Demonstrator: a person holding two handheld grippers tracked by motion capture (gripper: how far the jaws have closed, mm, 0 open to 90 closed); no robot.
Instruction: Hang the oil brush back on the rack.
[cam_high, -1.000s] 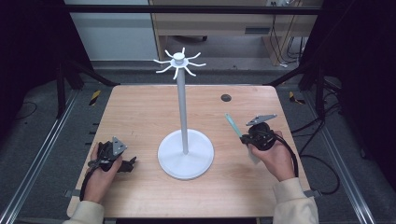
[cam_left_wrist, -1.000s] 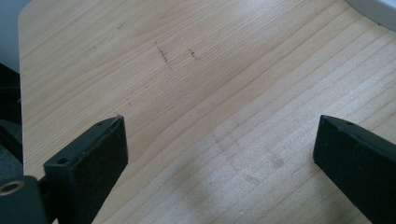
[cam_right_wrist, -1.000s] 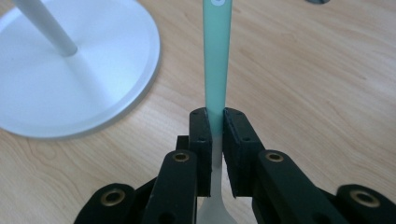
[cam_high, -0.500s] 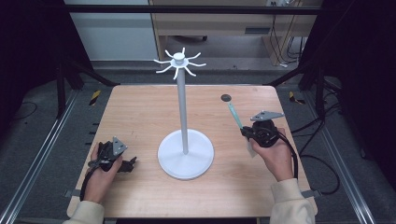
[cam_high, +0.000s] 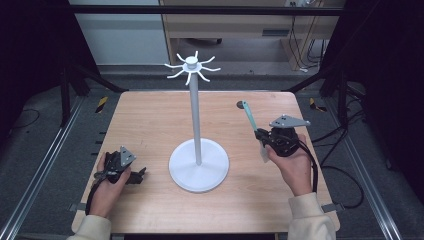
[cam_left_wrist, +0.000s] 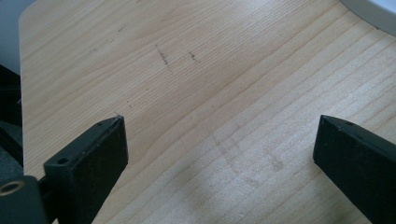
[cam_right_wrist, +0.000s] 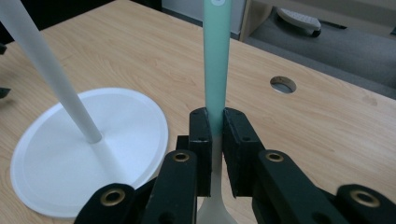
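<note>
The right hand-held gripper is clenched on a utensil with a teal handle, its jaws pinching it where teal meets the white lower end; the handle slants up over the tabletop, right of the white stand. The left hand-held gripper rests on the wood, jaws spread wide, grasping nothing

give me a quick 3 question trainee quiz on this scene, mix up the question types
1. True or false: the left gripper is shut on the utensil.
2. What does the right gripper clamp? A) the white stand's pole B) a green-handled utensil C) a cable
3. Fill in: the white stand has hooks at its ____.

Key: 1 false, its jaws stand open over bare table. 2 B. 3 top.
</note>
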